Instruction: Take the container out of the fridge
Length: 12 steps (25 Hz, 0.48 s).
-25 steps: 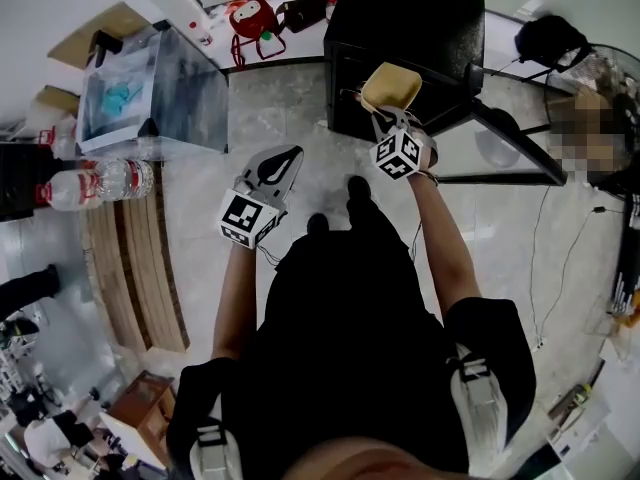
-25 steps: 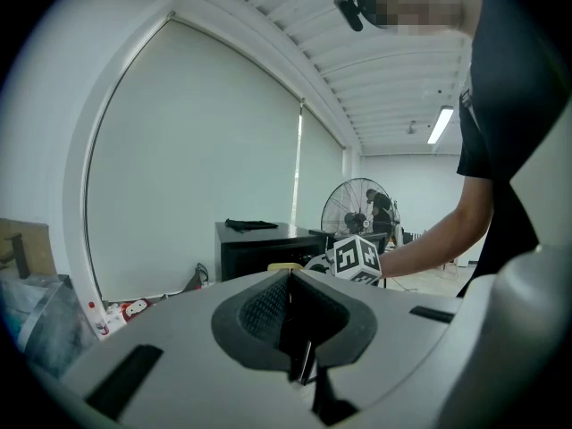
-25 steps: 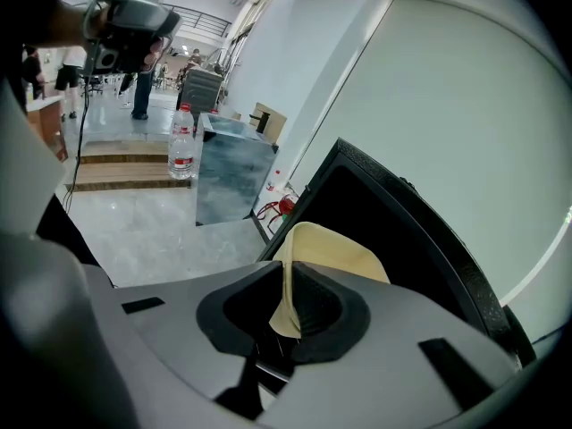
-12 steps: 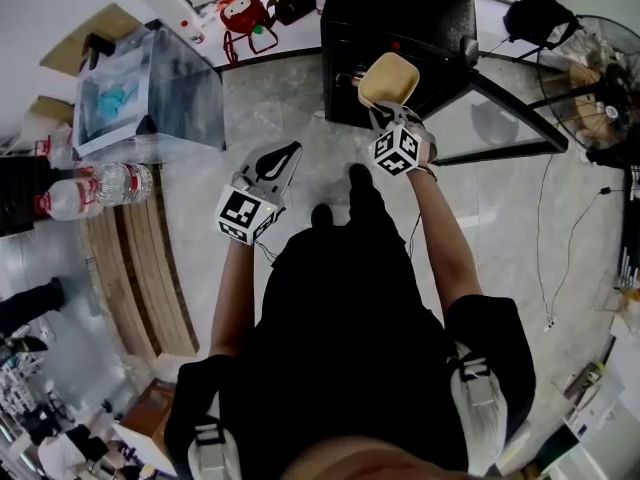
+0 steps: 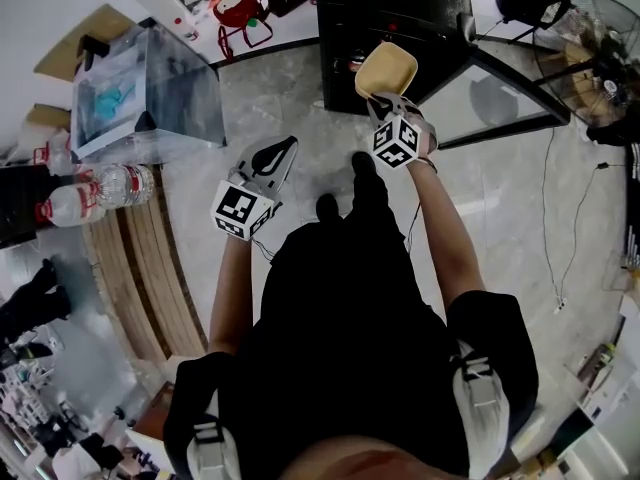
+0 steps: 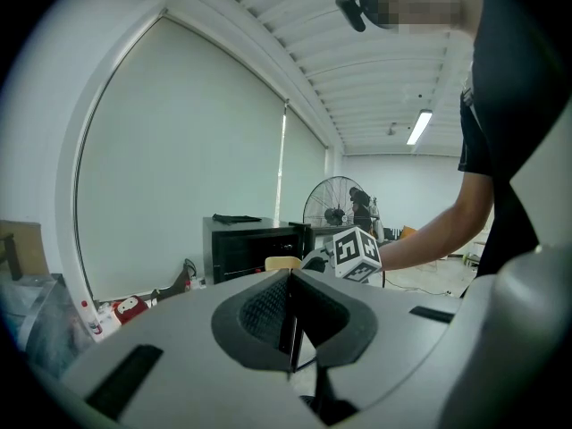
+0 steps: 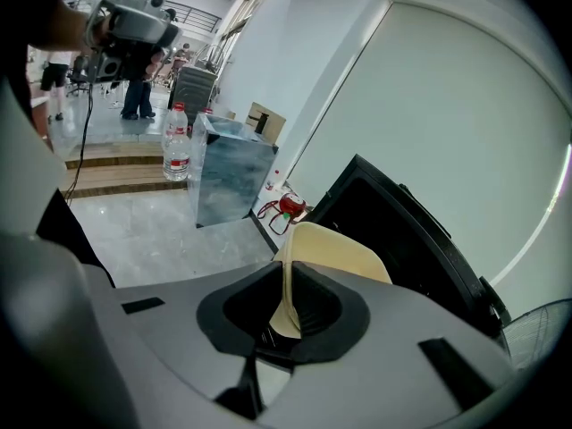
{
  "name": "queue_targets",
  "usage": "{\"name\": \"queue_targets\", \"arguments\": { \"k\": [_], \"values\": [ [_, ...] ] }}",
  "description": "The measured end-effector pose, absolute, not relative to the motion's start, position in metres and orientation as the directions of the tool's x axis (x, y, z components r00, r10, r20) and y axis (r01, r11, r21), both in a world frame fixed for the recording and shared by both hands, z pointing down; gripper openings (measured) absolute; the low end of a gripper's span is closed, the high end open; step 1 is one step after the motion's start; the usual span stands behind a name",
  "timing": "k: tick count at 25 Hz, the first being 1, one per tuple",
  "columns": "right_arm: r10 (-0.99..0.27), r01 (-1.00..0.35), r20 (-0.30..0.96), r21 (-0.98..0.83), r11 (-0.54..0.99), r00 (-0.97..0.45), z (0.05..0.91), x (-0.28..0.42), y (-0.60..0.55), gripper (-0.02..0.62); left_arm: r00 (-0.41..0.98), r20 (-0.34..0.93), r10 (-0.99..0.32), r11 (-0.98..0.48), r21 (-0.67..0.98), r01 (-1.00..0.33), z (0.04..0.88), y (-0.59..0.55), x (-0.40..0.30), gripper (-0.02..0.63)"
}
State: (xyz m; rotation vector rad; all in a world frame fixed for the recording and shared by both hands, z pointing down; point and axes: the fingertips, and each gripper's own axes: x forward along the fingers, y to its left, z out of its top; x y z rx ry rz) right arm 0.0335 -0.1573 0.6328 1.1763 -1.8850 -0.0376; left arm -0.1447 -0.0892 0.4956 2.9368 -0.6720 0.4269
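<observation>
The right gripper (image 5: 386,104) is clamped on the thin rim of the container (image 5: 386,70), a shallow beige tub. In the right gripper view the rim stands edge-on between the two dark pads, which press on it from both sides (image 7: 288,304), and the tub's pale body (image 7: 344,256) spreads out beyond the jaws to the right. The container hangs in the air off the floor (image 5: 300,98), just in front of the open front of the black fridge (image 5: 400,3). From the right gripper's camera the fridge's dark inside (image 7: 420,231) lies right behind the tub. From the left gripper's camera the tub (image 6: 281,263) shows in front of the black cabinet, beside the right gripper's marker cube (image 6: 357,254).

The fridge stands at the floor's far edge against the wall, and its glass door (image 5: 505,93) is swung wide open to the right.

The left gripper (image 5: 278,153) is clenched with nothing in it: its jaws meet along one line in its own view (image 6: 288,284). It is held lower and to the left of the right one, well apart from the fridge, over bare floor.

Around them – a clear box (image 5: 150,93) stands at the floor's far left, with a red toy (image 5: 228,10) by the wall between it and the fridge, water bottles (image 5: 95,183) on the left near a wooden step, and a standing fan (image 5: 590,53) at the far right.
</observation>
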Motion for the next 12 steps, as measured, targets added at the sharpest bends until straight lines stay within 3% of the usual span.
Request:
{"name": "queue_targets", "arguments": {
  "k": [12],
  "values": [
    [-0.735,-0.719,0.664,0.444,0.535,-0.137,0.641,0.023,-0.134,0.029,0.874,0.292,-0.389,-0.909,0.034,-0.416,0.496,-0.072,-0.155,0.018]
  ]
}}
